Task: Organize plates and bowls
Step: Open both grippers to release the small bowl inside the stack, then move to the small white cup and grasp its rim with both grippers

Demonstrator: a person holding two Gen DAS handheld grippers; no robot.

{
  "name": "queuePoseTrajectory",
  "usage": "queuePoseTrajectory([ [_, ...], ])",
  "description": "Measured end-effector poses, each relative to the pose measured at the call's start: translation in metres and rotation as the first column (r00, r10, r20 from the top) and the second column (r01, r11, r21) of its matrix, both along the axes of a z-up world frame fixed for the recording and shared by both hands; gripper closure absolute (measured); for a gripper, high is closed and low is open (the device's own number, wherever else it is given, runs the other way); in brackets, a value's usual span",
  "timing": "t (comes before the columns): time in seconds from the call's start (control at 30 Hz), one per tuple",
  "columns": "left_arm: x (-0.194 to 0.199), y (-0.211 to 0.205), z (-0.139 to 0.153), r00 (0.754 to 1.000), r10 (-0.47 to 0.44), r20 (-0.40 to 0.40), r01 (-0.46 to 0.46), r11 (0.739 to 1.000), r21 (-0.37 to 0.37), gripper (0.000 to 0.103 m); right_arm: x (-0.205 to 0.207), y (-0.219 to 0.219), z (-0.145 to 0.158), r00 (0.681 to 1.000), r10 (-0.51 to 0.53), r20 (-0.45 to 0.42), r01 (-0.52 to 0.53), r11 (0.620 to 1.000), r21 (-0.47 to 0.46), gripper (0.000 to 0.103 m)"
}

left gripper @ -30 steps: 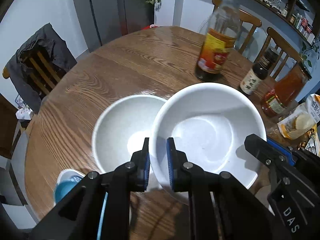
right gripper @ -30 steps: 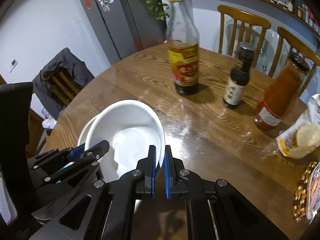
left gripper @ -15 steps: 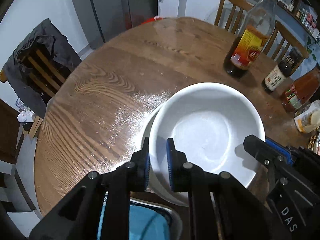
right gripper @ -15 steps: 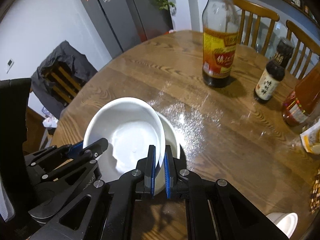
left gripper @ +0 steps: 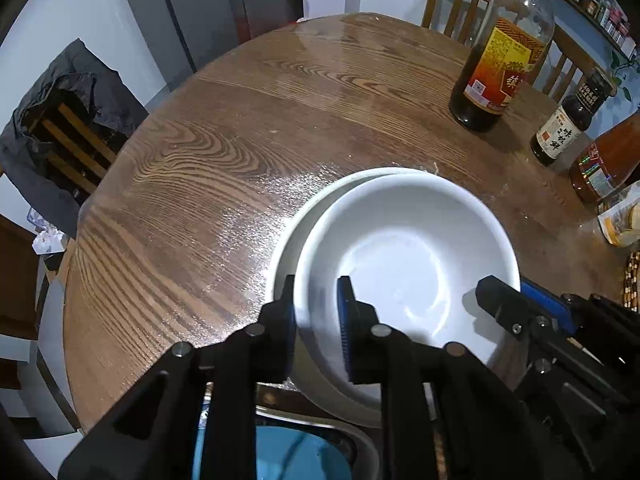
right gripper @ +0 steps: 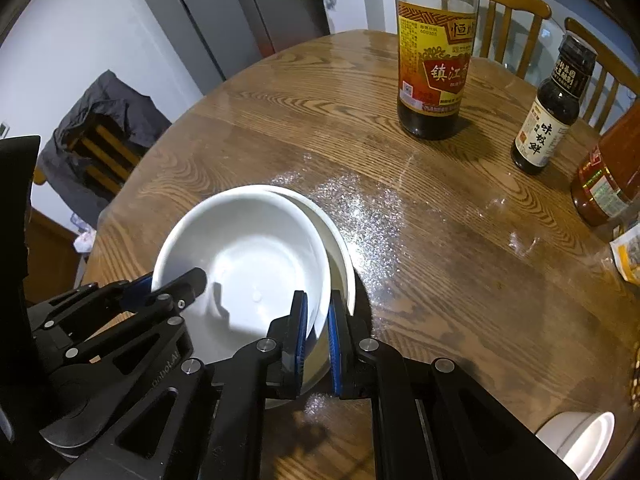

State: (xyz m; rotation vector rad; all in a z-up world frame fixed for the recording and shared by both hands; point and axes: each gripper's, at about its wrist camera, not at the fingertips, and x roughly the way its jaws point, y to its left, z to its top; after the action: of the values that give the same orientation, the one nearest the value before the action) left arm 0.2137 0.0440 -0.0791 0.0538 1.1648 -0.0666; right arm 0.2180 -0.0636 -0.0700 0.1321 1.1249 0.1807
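Note:
A white bowl (left gripper: 404,264) sits nested inside a second white bowl (left gripper: 294,220) on the round wooden table (left gripper: 224,152). My left gripper (left gripper: 316,320) straddles the upper bowl's near-left rim with its jaws a little apart. My right gripper (right gripper: 317,334) straddles the same bowl (right gripper: 248,256) at its right rim, above the lower bowl (right gripper: 340,248), jaws also slightly parted. Each gripper shows in the other's view, the right one (left gripper: 516,304) and the left one (right gripper: 168,292).
A tall vinegar bottle (right gripper: 434,52), a small dark sauce bottle (right gripper: 550,112) and a red sauce jar (right gripper: 608,176) stand at the far right. A snack bag (left gripper: 622,220) lies beside them. A blue dish (left gripper: 280,456) and a small white bowl (right gripper: 580,440) sit near the front edge.
Both grippers carried the held bowl left and down into the other bowl. Their jaws have since widened slightly around the rim.

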Motion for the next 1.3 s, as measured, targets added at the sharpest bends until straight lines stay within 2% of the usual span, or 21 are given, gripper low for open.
queuePoseTrajectory([
  [0.07,-0.001,-0.001,0.002,1.0,-0.001,0.004,0.001,1.0,-0.005,0.076,0.0,0.0,0.002,1.0,-0.001,0.006,0.001,1.0,-0.003,0.094],
  [0.13,-0.003,-0.002,0.005,1.0,-0.003,0.013,0.003,1.0,-0.009,0.063,-0.002,-0.001,0.005,1.0,-0.001,0.017,0.001,1.0,-0.008,0.094],
  [0.23,-0.006,-0.002,0.01,0.999,0.006,0.035,-0.006,1.0,0.004,0.051,-0.005,-0.001,0.01,0.999,0.0,0.035,0.001,0.999,-0.033,0.094],
  [0.37,-0.012,0.002,0.021,0.998,0.029,0.061,-0.029,1.0,0.002,0.037,-0.011,-0.002,0.018,0.998,-0.005,0.057,0.007,0.999,-0.034,0.093],
  [0.43,-0.016,0.006,0.028,0.996,0.044,0.073,-0.043,0.999,-0.01,0.028,-0.017,-0.003,0.023,0.997,-0.003,0.074,0.005,1.0,-0.029,0.09],
  [0.47,-0.018,0.006,0.031,0.996,0.048,0.078,-0.048,0.999,-0.012,0.026,-0.021,-0.003,0.025,0.997,-0.001,0.082,0.003,1.0,-0.029,0.089],
  [0.57,-0.028,0.006,0.038,0.995,0.045,0.094,-0.045,0.999,-0.005,0.024,-0.034,-0.008,0.031,0.994,0.002,0.108,0.002,0.999,-0.036,0.074],
  [0.73,-0.047,-0.001,0.039,0.996,0.038,0.077,-0.036,0.999,-0.025,0.011,-0.061,-0.03,0.038,0.991,-0.01,0.132,0.013,1.0,-0.022,0.045],
  [0.87,-0.063,-0.016,0.044,0.996,0.018,0.087,-0.016,1.0,-0.023,0.005,-0.087,-0.053,0.047,0.986,-0.018,0.167,0.026,0.999,-0.047,0.04],
  [0.93,-0.072,-0.029,0.047,0.996,-0.01,0.085,0.012,1.0,-0.025,0.0,-0.103,-0.069,0.053,0.981,-0.036,0.193,0.049,0.997,-0.061,0.03],
  [1.0,-0.08,-0.043,0.05,0.995,-0.041,0.091,0.044,0.998,-0.033,0.0,-0.119,-0.088,0.057,0.975,-0.064,0.211,0.08,0.995,-0.066,0.024],
  [1.17,-0.104,-0.09,0.05,0.987,-0.122,0.102,0.126,0.991,-0.033,0.0,-0.151,-0.145,0.06,0.961,-0.171,0.219,0.191,0.979,-0.076,0.022],
  [1.3,-0.122,-0.123,0.048,0.977,-0.185,0.104,0.19,0.981,-0.034,0.0,-0.167,-0.177,0.057,0.955,-0.215,0.204,0.237,0.967,-0.089,0.022],
])
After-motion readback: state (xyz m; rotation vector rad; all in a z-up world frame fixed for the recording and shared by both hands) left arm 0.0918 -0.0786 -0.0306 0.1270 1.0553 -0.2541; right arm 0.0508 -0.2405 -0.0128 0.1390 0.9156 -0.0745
